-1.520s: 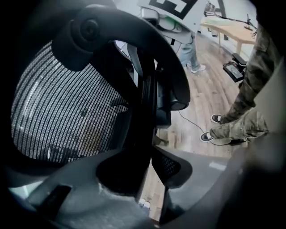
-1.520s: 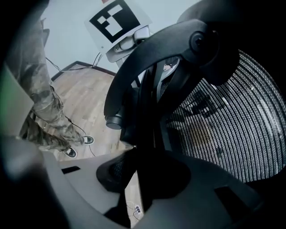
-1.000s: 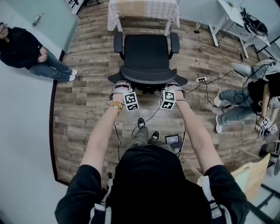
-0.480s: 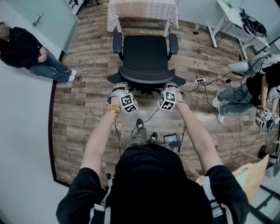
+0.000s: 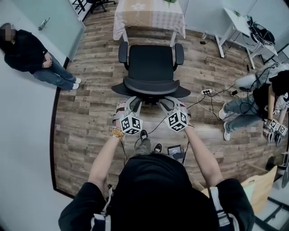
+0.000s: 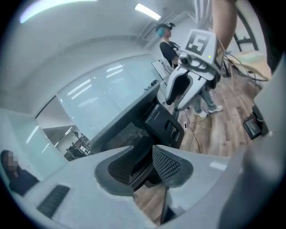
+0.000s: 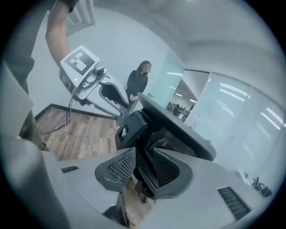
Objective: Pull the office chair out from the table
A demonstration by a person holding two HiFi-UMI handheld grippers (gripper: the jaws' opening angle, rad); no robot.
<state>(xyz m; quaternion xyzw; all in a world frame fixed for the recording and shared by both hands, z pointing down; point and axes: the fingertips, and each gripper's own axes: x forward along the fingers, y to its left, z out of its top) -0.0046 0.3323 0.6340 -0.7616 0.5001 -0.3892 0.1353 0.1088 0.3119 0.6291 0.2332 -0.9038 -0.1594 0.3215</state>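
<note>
The office chair [image 5: 151, 67] stands on the wood floor [image 5: 90, 108] just on the near side of the cloth-covered table [image 5: 149, 13]. Its seat faces the table and its backrest faces the person holding the grippers. The backrest's near edge lies just beyond the tips of both grippers, and neither grips it.

The left gripper [image 6: 147, 150] points at the left part of the backrest. Its fingers are spread and press on nothing, and the chair's dark frame shows through the gap beyond them. The right gripper [image 7: 144, 152] points at the right part, its fingers also spread and empty. Both pairs of jaws have just been closing a little, with nothing clamped between them.

A power strip [image 5: 207, 91] lies on the floor right of the chair. One person [image 5: 34, 54] sits at the far left, another [image 5: 262, 101] at the right, near a white desk [image 5: 232, 18].
</note>
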